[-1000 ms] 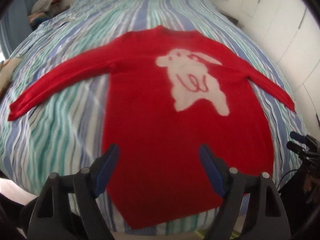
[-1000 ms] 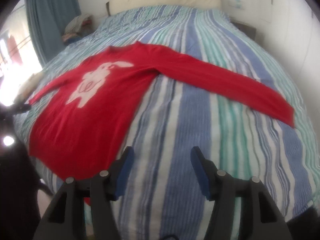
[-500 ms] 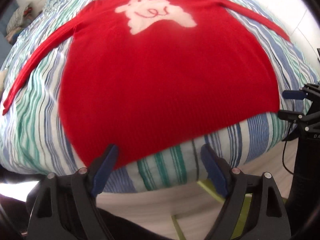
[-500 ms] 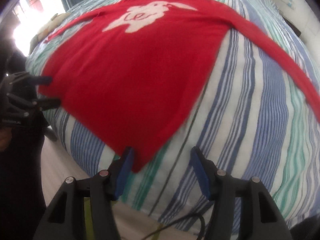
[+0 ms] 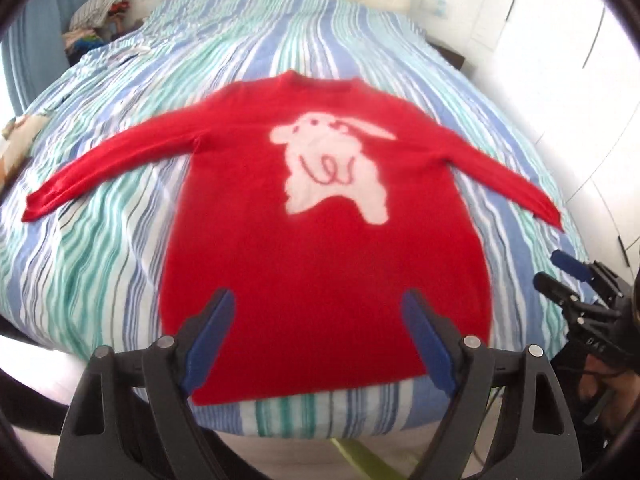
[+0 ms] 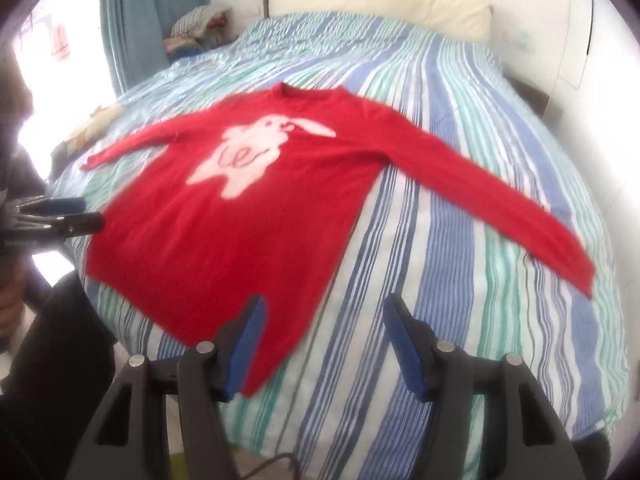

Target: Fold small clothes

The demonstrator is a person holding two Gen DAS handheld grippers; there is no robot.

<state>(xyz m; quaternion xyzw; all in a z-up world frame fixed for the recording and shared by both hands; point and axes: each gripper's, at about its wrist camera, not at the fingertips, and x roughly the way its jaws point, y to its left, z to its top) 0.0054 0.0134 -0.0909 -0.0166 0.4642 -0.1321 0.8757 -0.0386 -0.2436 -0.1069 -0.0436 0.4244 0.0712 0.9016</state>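
Striped bedspread [image 5: 100, 240] fills both views, cream headboard [image 6: 380, 4] at top, blue curtain [image 6: 152, 20] upper left. Red sweater [image 5: 320, 272] lies flat at frame centre, front up, white animal print [image 5: 332, 168] on the chest, both sleeves spread out to the sides, hem near the bed's lower edge. Left gripper [image 5: 320, 340] hangs over the hem, jaws wide apart, holding nothing. Right gripper [image 6: 324, 344] sits over the sweater's lower right corner, jaws apart, nothing clamped. Clothes pile [image 5: 100, 12] upper left.
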